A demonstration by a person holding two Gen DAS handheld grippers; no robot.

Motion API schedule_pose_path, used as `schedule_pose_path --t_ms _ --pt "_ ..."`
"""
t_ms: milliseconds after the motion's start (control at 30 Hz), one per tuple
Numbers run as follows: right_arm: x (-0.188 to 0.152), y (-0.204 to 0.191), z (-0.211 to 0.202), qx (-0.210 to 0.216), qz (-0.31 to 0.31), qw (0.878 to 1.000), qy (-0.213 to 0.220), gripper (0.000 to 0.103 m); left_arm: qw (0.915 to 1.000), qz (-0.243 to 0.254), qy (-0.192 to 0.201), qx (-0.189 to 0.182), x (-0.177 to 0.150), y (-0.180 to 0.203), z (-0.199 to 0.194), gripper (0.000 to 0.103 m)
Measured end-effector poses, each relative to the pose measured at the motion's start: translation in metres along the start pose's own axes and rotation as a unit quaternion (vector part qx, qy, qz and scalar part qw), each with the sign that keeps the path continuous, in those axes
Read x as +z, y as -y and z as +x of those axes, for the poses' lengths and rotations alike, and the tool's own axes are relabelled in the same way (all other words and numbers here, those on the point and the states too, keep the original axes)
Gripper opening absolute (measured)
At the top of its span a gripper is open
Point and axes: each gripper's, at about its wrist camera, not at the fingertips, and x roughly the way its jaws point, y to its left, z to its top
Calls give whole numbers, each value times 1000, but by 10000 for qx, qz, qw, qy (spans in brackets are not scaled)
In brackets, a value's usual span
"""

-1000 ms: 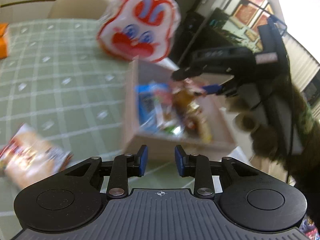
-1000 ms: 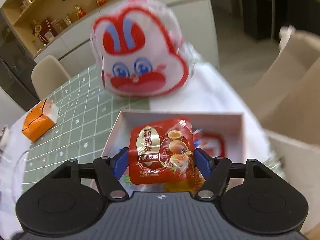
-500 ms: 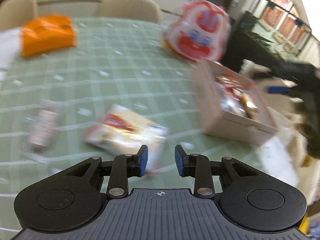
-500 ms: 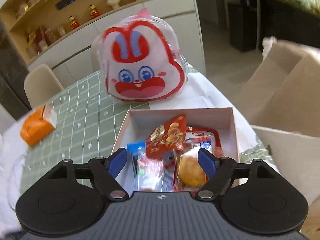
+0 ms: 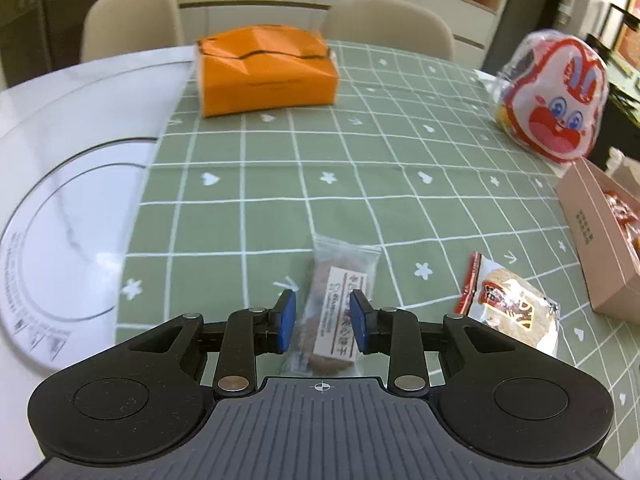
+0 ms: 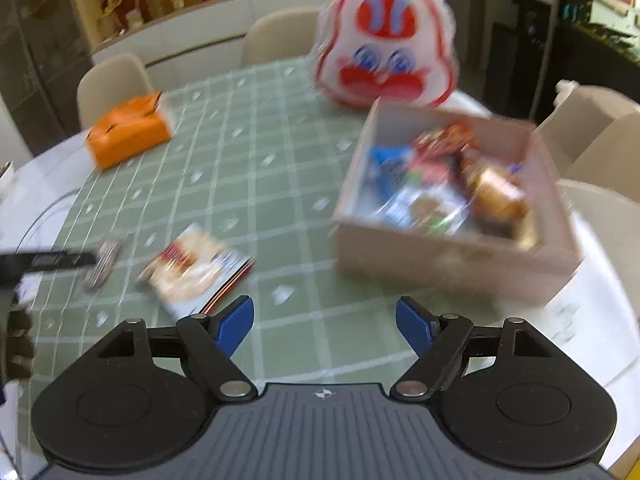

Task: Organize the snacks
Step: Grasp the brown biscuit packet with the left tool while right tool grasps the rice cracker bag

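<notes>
Two loose snacks remain: the left gripper [image 5: 322, 322], jaws apart, frames the clear-wrapped biscuit [image 5: 335, 312], needing descent and closing; the right gripper [image 6: 324, 324] is open, empty.

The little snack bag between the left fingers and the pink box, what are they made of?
The snack bag looks like thin clear plastic film: the brown bar shows through it, its edges are crimped, and a white paper-like label sits on top. The pink box looks like matte cardboard: flat stiff walls, sharp folded corners, no shine. Neither can be told for sure from looks alone.
</notes>
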Motion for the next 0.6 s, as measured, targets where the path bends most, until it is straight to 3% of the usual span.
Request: schedule_pose_path --t_ms 267,433,600 --pt "-16 -25 10 -31 -75 9996 -261 79 9983 547 -72 -190 -1 21 15 47" --pt "-17 -29 17 12 -115 9994 -312 79 9921 1220 -79 -291 -6 36 17 57" --pt "-10 -42 22 13 -539 9985 -117 79 9946 939 -20 -447 -5 24 16 53"
